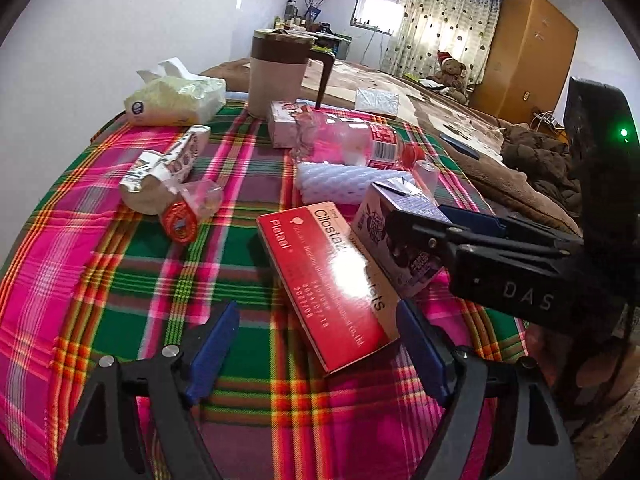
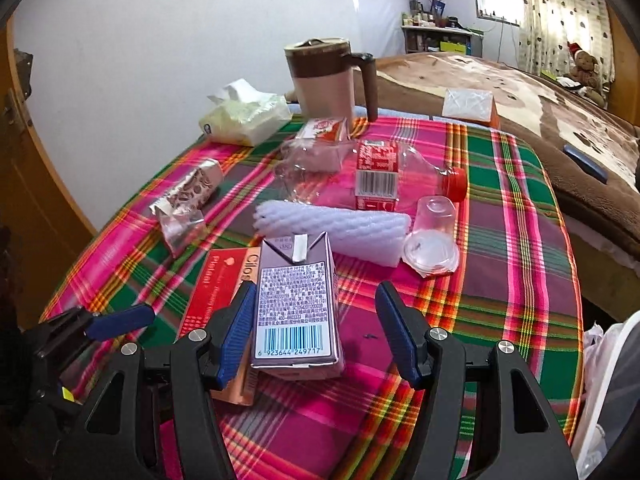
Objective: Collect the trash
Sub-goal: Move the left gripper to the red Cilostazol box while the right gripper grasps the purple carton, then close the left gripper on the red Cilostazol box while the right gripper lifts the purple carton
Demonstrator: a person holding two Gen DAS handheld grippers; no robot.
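Note:
Trash lies on a plaid cloth (image 1: pixel 120 280). My left gripper (image 1: pixel 316 344) is open, its jaws either side of the near end of a red medicine box (image 1: pixel 332 280). My right gripper (image 2: pixel 316 332) is open around a purple drink carton (image 2: pixel 296 312), left pad touching it; that carton (image 1: pixel 384 232) and the right gripper (image 1: pixel 472 240) also show in the left wrist view. Behind lie a white foam sleeve (image 2: pixel 332 228), a crushed clear bottle (image 2: pixel 376 176) with a red cap, a clear cup (image 2: pixel 432 236), a crumpled wrapper (image 2: pixel 188 196) and a small pink box (image 2: pixel 324 132).
A brown-and-beige jug (image 2: pixel 324 76) and a tissue pack (image 2: pixel 248 116) stand at the table's back. A bed with a brown blanket (image 2: pixel 520 92) lies right. A white bag (image 2: pixel 612 392) hangs at the right edge. A wooden door (image 2: pixel 36 184) stands left.

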